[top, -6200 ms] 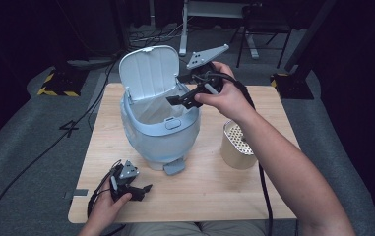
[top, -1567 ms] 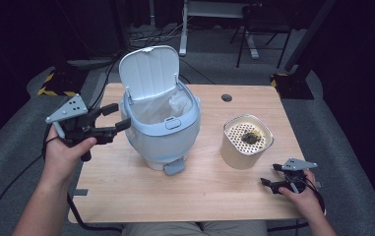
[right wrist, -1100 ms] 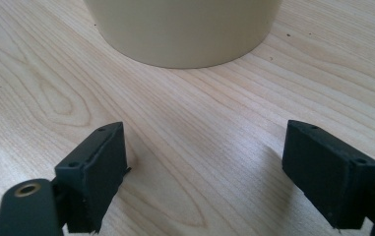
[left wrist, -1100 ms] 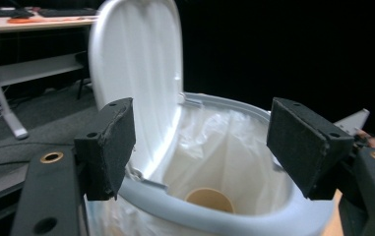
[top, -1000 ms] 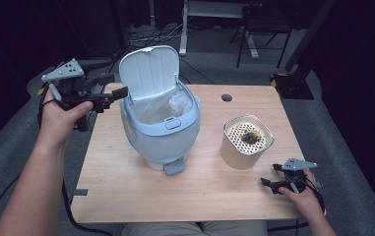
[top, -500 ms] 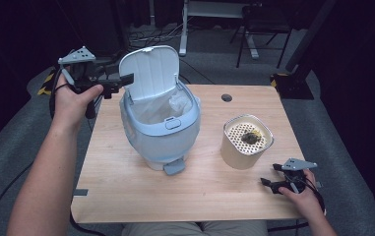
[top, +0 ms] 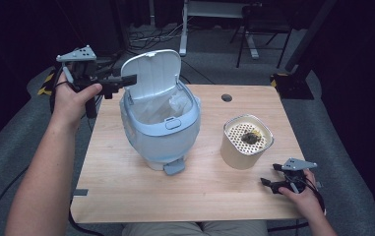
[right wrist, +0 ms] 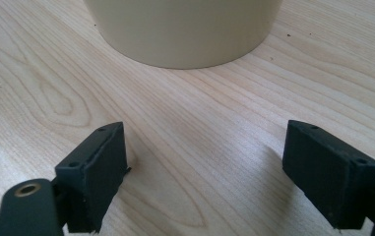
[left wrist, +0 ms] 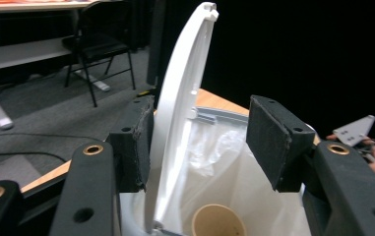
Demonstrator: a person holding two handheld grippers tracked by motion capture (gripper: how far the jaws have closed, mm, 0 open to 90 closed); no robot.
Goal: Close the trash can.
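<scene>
A: What's the setting?

B: A dark room with grey carpet; a wooden table (top: pixel 126 196) carries a pale blue bin (top: pixel 160 130) and, to its right, a cream canister (top: pixel 244 147).

A: And the bin's lid?

B: The white lid (left wrist: pixel 182 98) stands upright between the left gripper's (left wrist: pixel 197 140) jaws. They have just been closing; one pad is at the lid's outer face, the other apart from it.

A: The other hand?

B: The right gripper (right wrist: pixel 204 167) rests on the table near the canister, jaws wide apart, holding nothing.

A: Inside the bin?

B: A paper cup (left wrist: pixel 218 221) in the liner.
</scene>
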